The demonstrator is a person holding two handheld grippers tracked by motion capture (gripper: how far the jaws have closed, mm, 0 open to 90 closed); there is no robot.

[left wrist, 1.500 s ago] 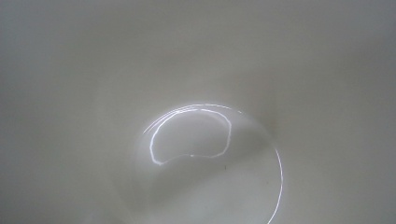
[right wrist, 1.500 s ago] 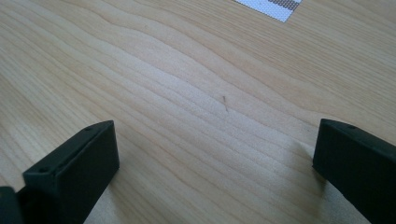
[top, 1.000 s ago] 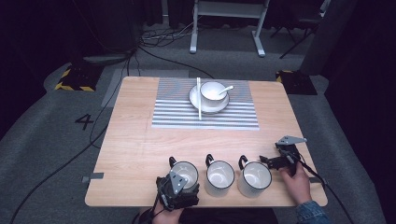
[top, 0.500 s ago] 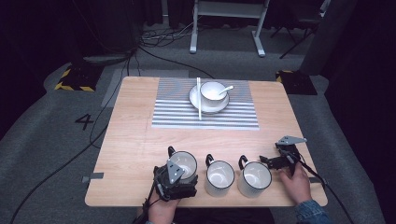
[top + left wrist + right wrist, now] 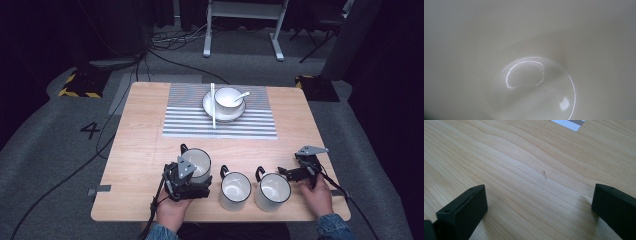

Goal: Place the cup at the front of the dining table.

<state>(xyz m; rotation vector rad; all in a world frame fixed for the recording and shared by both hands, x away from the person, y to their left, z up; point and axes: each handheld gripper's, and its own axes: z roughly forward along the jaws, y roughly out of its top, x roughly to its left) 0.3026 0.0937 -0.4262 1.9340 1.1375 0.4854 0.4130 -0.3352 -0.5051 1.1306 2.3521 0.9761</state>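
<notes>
From the high view, the left gripper [image 5: 192, 176] has carried the left mug [image 5: 196, 162] forward from the row; its jaws' stance is hidden. In the left gripper view, the mug's glossy inside looms. In the right gripper view, the right gripper [image 5: 539, 207] gapes over bare table [image 5: 524, 157].

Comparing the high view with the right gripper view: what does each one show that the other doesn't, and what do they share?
High view alone: three white mugs near the front edge, the left gripper at the leftmost mug, and a bowl on a plate with a spoon in it. Right gripper view alone: its black jaws spread wide over bare wood, nothing between them, and a small dark fleck in the grain. Both: the wooden table and the striped mat.
</notes>
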